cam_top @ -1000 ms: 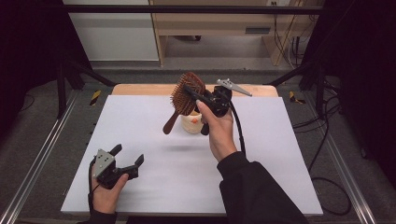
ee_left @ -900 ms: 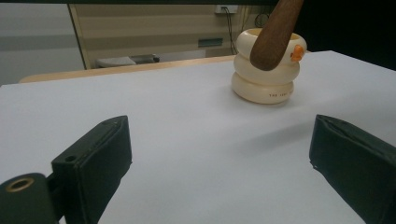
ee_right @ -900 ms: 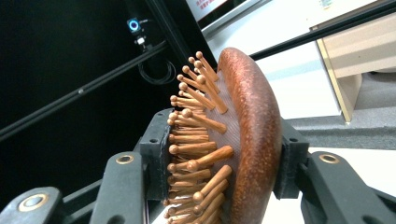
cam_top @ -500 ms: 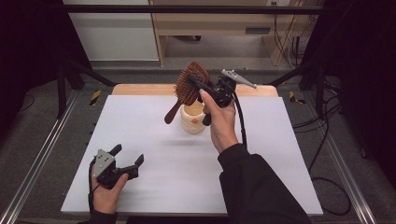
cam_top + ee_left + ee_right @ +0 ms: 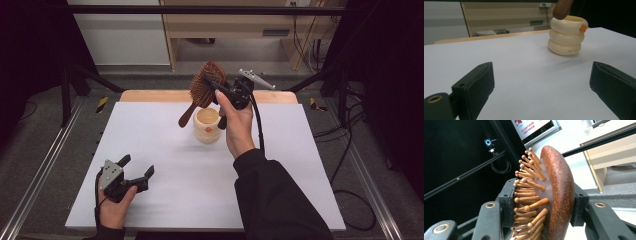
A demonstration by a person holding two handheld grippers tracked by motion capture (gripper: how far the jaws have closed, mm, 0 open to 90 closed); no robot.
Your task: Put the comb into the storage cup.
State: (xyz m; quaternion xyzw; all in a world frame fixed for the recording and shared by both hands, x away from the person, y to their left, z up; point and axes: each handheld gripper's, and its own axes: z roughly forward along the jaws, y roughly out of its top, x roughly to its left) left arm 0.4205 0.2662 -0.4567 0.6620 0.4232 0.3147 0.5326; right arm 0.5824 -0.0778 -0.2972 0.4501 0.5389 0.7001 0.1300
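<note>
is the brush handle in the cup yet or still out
Out: the hairbrush handle tip hangs just above the cup rim, held in the right tool.

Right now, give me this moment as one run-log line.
right gripper: shut on wooden hairbrush, head clamped | brush handle tip at cream ringed cup rim | left gripper: open, resting on white table

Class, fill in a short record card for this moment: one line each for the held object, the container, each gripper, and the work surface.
Held object: brown wooden hairbrush with peg bristles, clamped at its head, handle tip pointing down beside the cup's rim
Container: cream ringed cup with a small orange mark, upright on the sheet
Right gripper: raised above the table's far side, fingers shut on the brush head
Left gripper: low at the near left corner, fingers apart, holding nothing
Work surface: white sheet on the table
</note>
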